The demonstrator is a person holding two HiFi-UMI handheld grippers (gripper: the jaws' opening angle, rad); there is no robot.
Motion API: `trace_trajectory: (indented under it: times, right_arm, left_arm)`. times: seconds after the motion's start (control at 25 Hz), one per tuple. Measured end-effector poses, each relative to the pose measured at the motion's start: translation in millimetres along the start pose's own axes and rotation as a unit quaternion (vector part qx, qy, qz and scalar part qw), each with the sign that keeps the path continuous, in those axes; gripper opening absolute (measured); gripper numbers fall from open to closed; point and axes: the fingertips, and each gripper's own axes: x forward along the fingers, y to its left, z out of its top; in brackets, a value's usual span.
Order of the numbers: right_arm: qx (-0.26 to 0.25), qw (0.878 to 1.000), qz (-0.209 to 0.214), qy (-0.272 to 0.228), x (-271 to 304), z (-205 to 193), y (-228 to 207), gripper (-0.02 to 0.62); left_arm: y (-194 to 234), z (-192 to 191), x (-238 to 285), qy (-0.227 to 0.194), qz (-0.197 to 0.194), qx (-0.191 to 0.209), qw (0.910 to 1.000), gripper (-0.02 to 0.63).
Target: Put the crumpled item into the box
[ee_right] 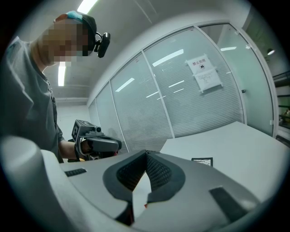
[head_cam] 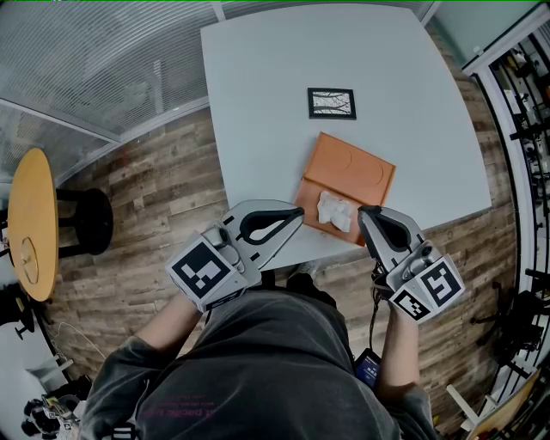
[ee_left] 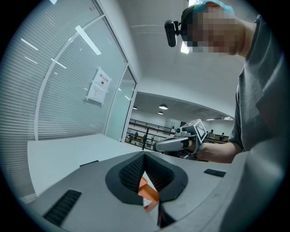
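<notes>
- Your head view is evenly bright, and the pale bench [head_cam: 412,103] carries only faint, soft shadows. Its straight edges bow outward toward the frame's corners.
- In both gripper views the ceiling strip lights [ee_right: 86,5] burn out to pure white. Their reflections streak the glass wall [ee_right: 181,90].
- The jaws nearest each gripper camera look soft, and their ribbed hollows are dim.
- A dark vignette rounds off every corner of the gripper views, and the fisheye bends upright lines.
</notes>
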Motion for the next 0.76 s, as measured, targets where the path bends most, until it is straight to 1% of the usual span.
trace_trajectory:
  times: [0.12, 0.44, 0.56, 0.76]
  right_arm:
    - [0.001, 1.000, 0.001, 0.002, 0.4, -0.4, -0.8, -0.002]
    - [0.003, 1.000, 0.002, 0.005, 2.8, -0.4, -3.9, -0.003]
    - [0.003, 1.000, 0.002, 0.006, 2.6, -1.3, -5.3, -0.003]
    - [0.002, 1.000, 0.004, 0.009, 8.7, -0.7, -9.2, -0.003]
  left_arm:
    - [1.7, -0.8, 0.5, 0.004, 0.005, -0.005, 1.0000, 0.012]
    - [3.2, 0.4, 4.1, 0.000, -0.002, -0.001, 1.0000, 0.012]
    - [3.4, 0.2, 6.1, -0.002, -0.001, -0.006, 1.0000, 0.012]
    - [11.9, -2.8, 7.6, 0.004, 0.003, -0.008, 0.9999, 0.012]
